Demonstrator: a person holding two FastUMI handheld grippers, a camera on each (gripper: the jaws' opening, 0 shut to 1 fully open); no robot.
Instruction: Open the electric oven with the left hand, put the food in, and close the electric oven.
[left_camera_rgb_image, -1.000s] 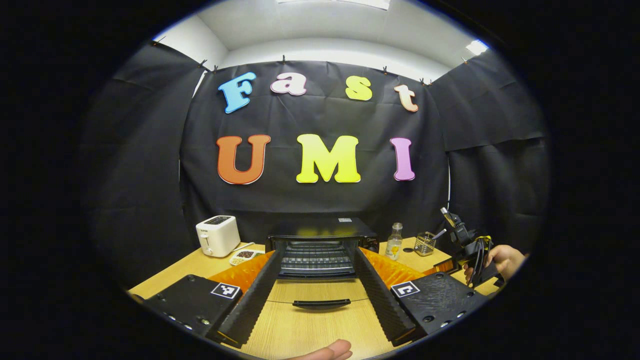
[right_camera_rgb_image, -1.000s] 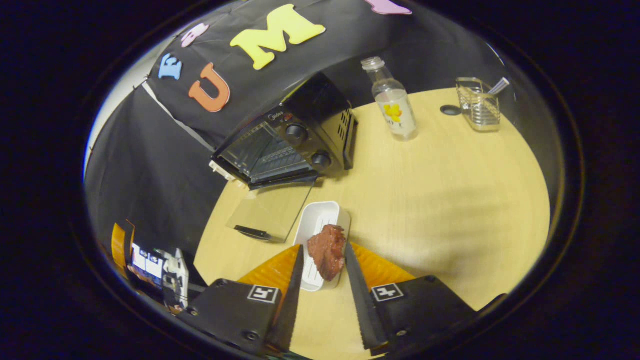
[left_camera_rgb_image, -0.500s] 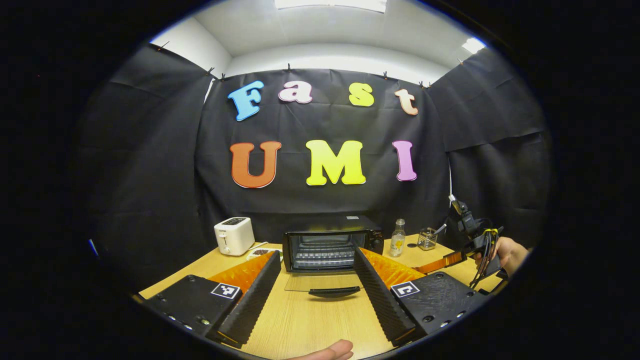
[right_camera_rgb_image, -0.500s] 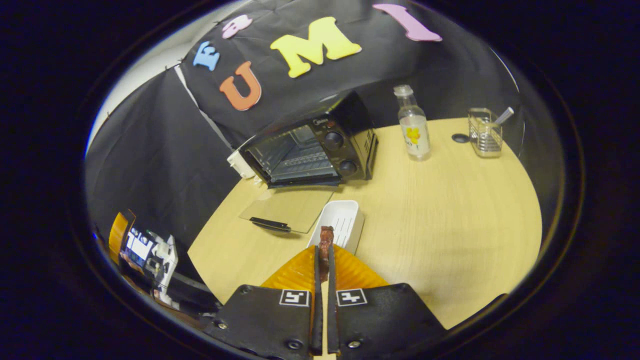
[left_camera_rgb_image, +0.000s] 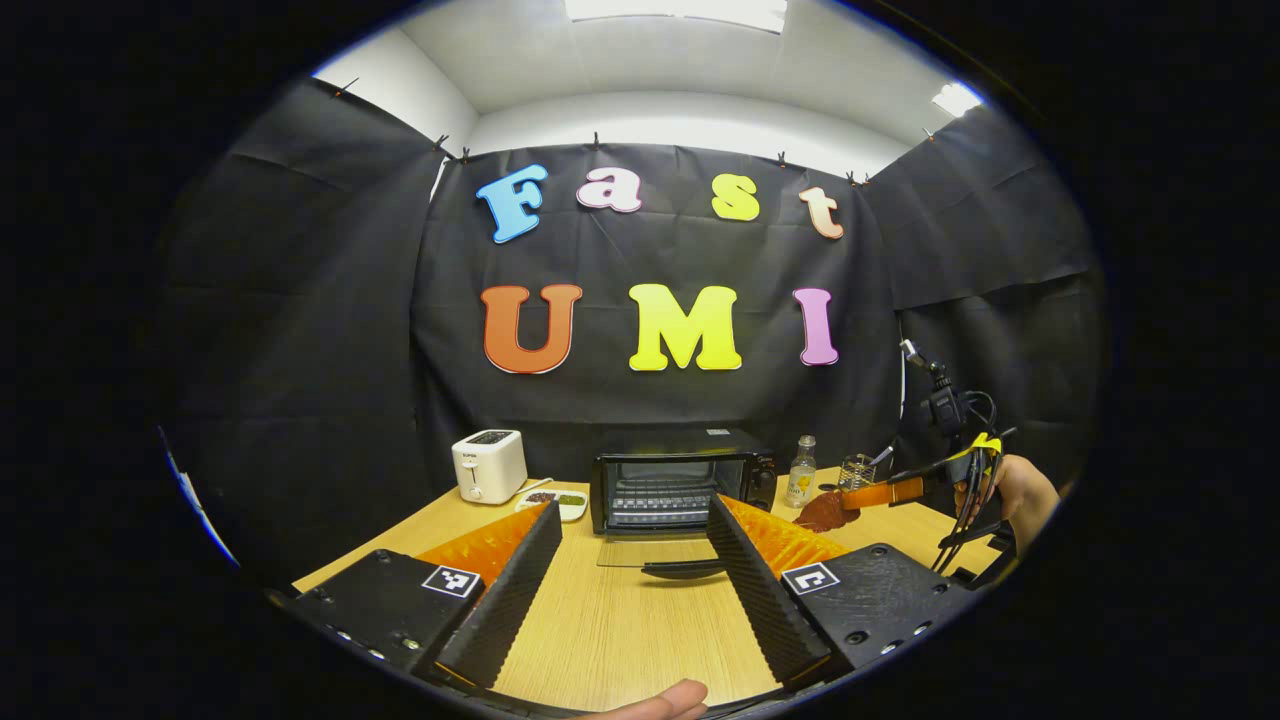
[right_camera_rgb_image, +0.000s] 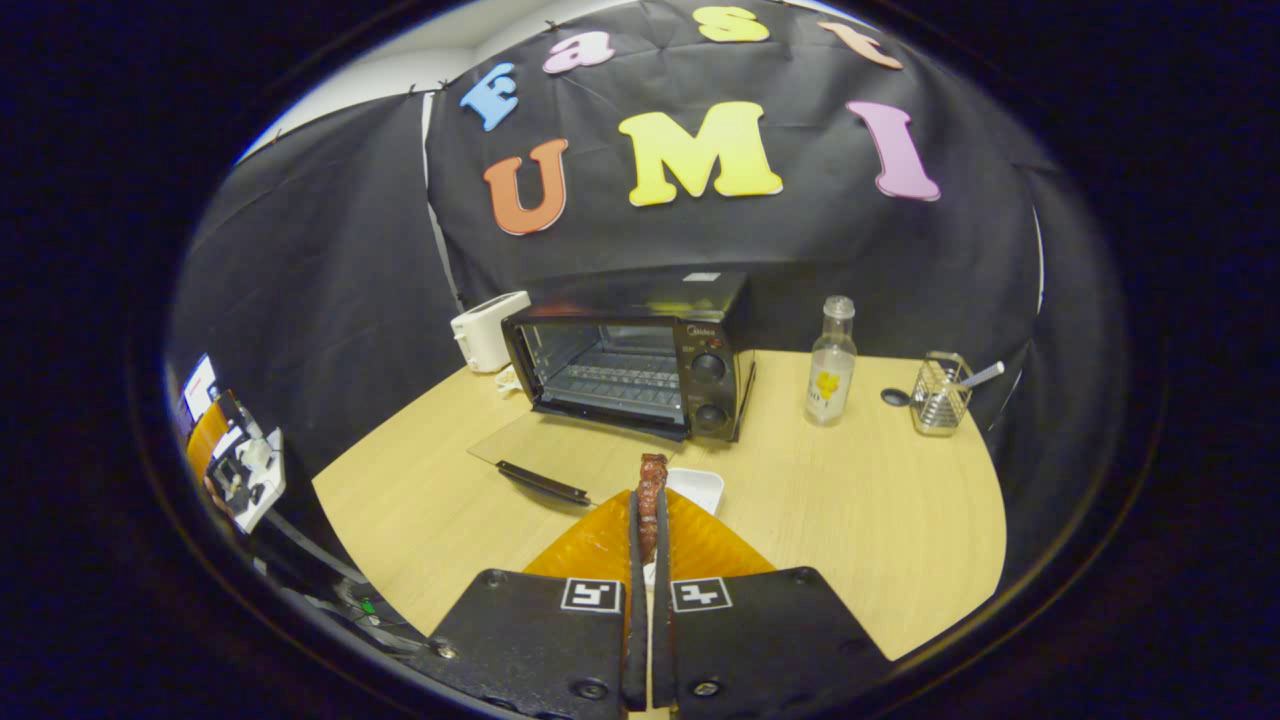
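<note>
Brown meat (right_camera_rgb_image: 652, 478) pinched by right gripper (right_camera_rgb_image: 648, 520), lower half hidden | left gripper (left_camera_rgb_image: 632, 560) fingers spread, empty

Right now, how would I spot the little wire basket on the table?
Start at the black oven with its door down. Right of it stands a clear bottle, then the wire basket near the table's edge, alone in having a utensil poking out.

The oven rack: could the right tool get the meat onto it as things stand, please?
Probably yes: the oven door lies flat open, the rack looks bare, and the right tool holds the meat facing it.
</note>
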